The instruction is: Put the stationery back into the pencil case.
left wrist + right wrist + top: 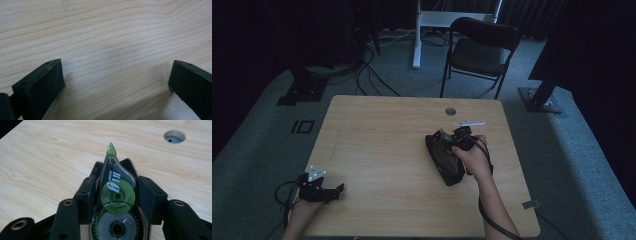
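Note:
A clear correction tape dispenser (117, 195) with green reels and a green tip sits between the jaws of my right gripper (117, 191), which is shut on its two flat sides. Its tip points away, toward the far part of the wooden table (50, 157). From above, my right gripper (460, 136) is right of the table's middle, just over a black pouch (443, 159) lying on the wood. My left gripper (332, 192) rests near the table's front left corner. Its jaws stand wide apart over bare wood, so my left gripper (116, 85) is open with nothing in it.
A small white strip (470, 123) lies just beyond the right gripper, and a round cable hole (450, 111) sits near the far edge. A folding chair (479, 50) and stands with cables are on the floor behind the table (377, 130).

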`<act>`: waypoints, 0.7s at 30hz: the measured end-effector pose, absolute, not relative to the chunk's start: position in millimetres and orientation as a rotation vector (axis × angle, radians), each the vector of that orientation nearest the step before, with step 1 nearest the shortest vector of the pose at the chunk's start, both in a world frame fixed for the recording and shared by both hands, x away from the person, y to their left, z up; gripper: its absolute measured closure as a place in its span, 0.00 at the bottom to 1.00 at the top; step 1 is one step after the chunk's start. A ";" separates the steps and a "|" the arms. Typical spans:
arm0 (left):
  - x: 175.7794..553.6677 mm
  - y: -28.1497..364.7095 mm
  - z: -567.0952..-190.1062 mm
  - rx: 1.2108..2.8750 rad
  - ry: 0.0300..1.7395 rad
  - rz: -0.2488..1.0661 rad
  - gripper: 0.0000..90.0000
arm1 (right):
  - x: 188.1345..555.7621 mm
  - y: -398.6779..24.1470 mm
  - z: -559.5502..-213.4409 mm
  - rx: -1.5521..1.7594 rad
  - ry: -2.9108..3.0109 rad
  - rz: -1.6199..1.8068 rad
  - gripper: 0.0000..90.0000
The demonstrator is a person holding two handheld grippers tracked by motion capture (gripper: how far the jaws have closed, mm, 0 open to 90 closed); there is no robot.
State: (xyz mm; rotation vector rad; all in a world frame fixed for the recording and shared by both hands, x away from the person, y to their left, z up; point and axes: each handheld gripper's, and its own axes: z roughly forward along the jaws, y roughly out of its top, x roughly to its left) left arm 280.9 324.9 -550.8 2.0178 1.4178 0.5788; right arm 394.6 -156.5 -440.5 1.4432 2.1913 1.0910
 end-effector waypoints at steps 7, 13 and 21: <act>280.9 324.9 -550.8 2.018 1.418 0.579 0.00 | 391.3 -146.3 -450.9 1.498 2.199 1.030 0.56; 280.9 324.9 -550.8 2.018 1.418 0.579 0.00 | 392.7 -138.2 -461.3 1.530 2.228 0.960 0.56; 280.9 324.9 -550.8 2.018 1.418 0.579 0.00 | 399.3 -132.8 -475.2 1.565 2.258 0.865 0.56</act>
